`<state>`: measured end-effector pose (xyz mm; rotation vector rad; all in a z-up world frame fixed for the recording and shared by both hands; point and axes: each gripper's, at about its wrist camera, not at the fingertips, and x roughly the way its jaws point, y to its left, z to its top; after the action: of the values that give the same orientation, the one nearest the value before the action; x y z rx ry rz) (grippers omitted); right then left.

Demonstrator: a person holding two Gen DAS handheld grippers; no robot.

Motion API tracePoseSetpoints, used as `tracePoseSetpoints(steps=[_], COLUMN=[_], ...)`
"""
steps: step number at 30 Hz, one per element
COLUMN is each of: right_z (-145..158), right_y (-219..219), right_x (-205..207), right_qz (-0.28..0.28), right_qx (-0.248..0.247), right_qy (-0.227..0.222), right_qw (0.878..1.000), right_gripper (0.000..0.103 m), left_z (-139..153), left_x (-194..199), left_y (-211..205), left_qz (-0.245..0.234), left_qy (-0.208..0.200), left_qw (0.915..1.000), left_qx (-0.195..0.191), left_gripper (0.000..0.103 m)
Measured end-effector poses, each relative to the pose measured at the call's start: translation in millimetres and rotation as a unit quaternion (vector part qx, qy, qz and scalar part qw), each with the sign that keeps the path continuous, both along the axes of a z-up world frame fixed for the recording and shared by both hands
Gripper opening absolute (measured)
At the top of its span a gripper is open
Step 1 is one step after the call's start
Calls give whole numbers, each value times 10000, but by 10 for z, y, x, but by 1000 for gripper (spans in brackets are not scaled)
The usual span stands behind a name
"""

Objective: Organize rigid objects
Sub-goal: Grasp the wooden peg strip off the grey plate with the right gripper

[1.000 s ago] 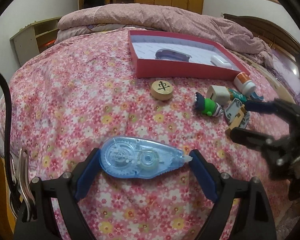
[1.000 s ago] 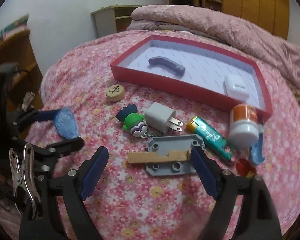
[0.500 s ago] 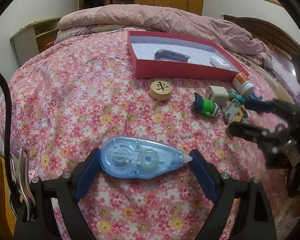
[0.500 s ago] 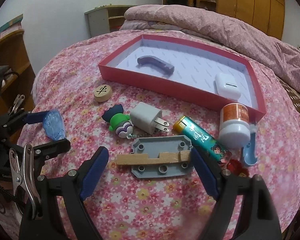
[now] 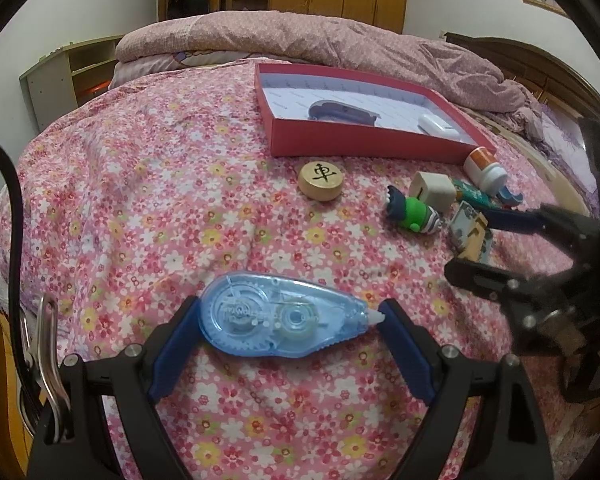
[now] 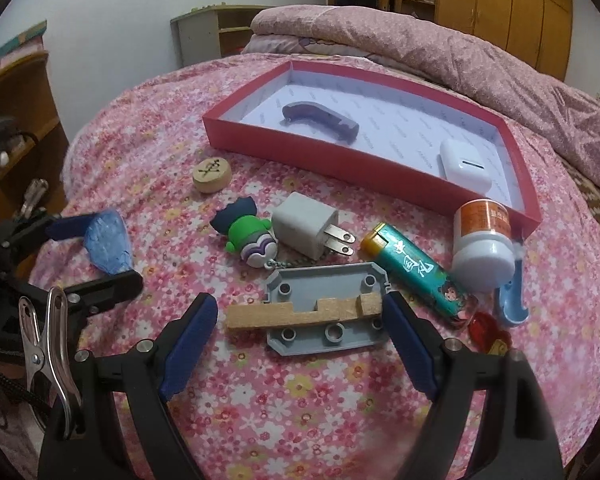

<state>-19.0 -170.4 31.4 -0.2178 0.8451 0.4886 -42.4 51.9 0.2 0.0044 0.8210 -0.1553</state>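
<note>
My left gripper is shut on a blue correction tape dispenser, held lengthwise between the pads just above the flowered bedspread; it also shows in the right wrist view. My right gripper is shut on a grey plastic plate with a wooden notched piece on it. A red tray farther back holds a purple curved handle and a white earbud case.
Between gripper and tray lie a wooden chess piece, a green figure keychain, a white charger plug, a teal lighter, a white bottle, a blue hook and a red trinket. A rumpled quilt lies behind the tray.
Both grippers have risen a little with their loads. The views now look down on the bed from slightly higher. Nothing was let go.
</note>
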Motion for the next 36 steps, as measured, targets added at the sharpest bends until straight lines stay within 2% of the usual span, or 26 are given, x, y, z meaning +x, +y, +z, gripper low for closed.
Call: tracePoseSetpoints(steps=[4,11,16,23,36], right_z=[-35,10,27,114,245], right_y=[77,39,15,-80,-335], right_x=[-13,-31,-63,-90,-100], right_qz=[-24,1,26,56,-136], right_qx=[-364,-175,-316,-53,324], right_qy=[-146,-60,-147,-121,-93], right_qw=[9992,9998,9994,9999,9993], right_gripper=[86,82,79,79,79], left_z=[-4,-9,-10,62,291], left_x=[-12,-11,-5,31,61], left_y=[-8,-10,-11,-58,-262], left_qz=[-9,-5,32,25,-179], left_qy=[-38,-42,-20,4,-314], left_qw=[10000,10000,10000,10000,9991], left_qx=[37,32,37,-32,207], left_gripper=[91,91,91,91,91])
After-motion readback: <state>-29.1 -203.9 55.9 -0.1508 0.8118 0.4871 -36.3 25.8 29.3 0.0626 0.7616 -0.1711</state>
